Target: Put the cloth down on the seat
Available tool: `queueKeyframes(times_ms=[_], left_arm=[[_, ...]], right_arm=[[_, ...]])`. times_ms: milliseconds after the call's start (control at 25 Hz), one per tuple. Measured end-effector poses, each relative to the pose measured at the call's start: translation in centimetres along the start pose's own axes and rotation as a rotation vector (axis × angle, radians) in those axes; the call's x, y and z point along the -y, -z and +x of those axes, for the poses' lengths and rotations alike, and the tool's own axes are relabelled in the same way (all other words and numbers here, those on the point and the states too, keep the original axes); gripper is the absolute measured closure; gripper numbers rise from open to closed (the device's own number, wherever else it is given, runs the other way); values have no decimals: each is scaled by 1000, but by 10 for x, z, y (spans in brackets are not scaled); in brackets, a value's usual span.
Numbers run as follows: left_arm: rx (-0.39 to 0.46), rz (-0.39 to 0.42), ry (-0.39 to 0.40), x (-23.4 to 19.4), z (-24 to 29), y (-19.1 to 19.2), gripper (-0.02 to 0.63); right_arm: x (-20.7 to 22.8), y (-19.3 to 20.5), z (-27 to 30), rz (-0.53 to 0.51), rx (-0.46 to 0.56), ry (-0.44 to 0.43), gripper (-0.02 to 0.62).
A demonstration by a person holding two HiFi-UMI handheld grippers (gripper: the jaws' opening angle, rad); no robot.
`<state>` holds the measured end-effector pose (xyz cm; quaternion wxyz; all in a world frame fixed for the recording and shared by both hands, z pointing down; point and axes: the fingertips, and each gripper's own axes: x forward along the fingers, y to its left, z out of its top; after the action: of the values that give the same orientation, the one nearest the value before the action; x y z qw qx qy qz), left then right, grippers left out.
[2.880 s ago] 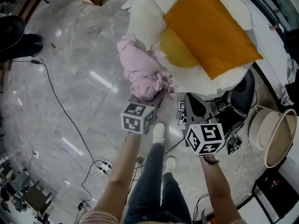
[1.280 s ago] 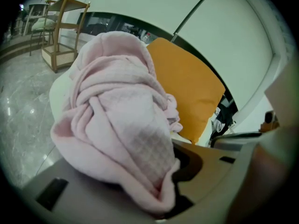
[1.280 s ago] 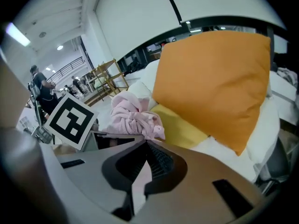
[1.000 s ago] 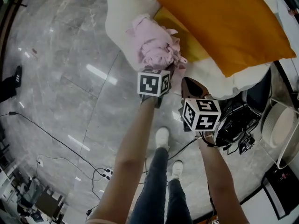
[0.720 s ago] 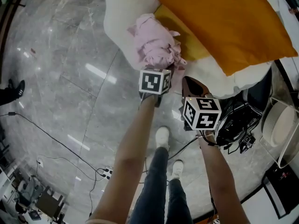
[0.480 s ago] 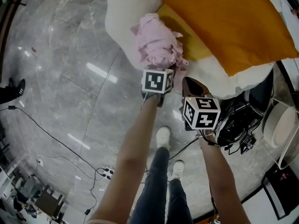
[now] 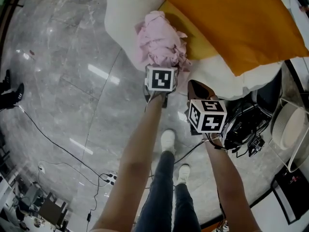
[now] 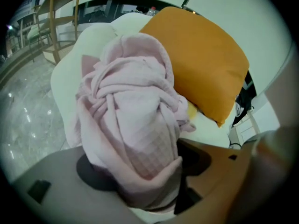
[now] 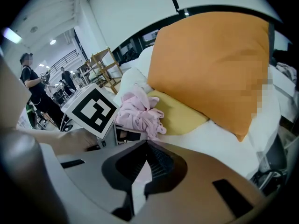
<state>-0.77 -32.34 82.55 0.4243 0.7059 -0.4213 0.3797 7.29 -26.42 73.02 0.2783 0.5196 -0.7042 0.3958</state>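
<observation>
A: Left gripper, jaws opening. Cloth sits bunched between them, pads no longer biting by the look of it. Right gripper held back beside it, fingers together, nothing in them.

B: Where's the cloth landed?

A: On the front corner of the seat, just beside the yellow cushion, with the orange pillow behind. From the head view, one side of the bundle lies close to the seat's edge, with floor beyond.

B: So the release is the step. How to do it well?

A: My read: let the jaws go fully wide before drawing back. The weave is loose and folded, and a fold wraps low around the jaws. It could snag and drag off with them.

B: Which way to pull out?

A: Straight back along the jaws, slow and low, not upward. Lifting would likely carry the bundle off the seat. Any sideways drift toward the floor side risks tipping it over the edge.

B: And the right one?

A: Nothing needed from it, I'd judge. If the cloth clings, it could pin the bundle from the cushion side. Can't tell from here how much of the cloth's weight is on the seat.
</observation>
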Motion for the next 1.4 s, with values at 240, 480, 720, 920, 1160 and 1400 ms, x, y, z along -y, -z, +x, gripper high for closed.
queueKeyframes(times_ms=[240,480,720,920,1160,1400], left_arm=[[66,-46,-27,-5,-11,2,242],[167,-93,8,2,-31,0,236],[214,-125,-20,-7,-52,-2,235],[252,-153,-20,-10,-71,-1,236],[323,-183,15,-6,-96,-10,238],[383,-191,25,-2,-129,-20,338]], right_arm=[[-2,-8,-4,0,17,1,588],[-7,-21,-13,-6,42,1,588],[-15,-30,-22,-15,57,-7,588],[-23,-32,-34,-24,65,-16,588],[-27,-39,-49,-36,85,-15,588],[-35,-50,-68,-42,116,-23,588]])
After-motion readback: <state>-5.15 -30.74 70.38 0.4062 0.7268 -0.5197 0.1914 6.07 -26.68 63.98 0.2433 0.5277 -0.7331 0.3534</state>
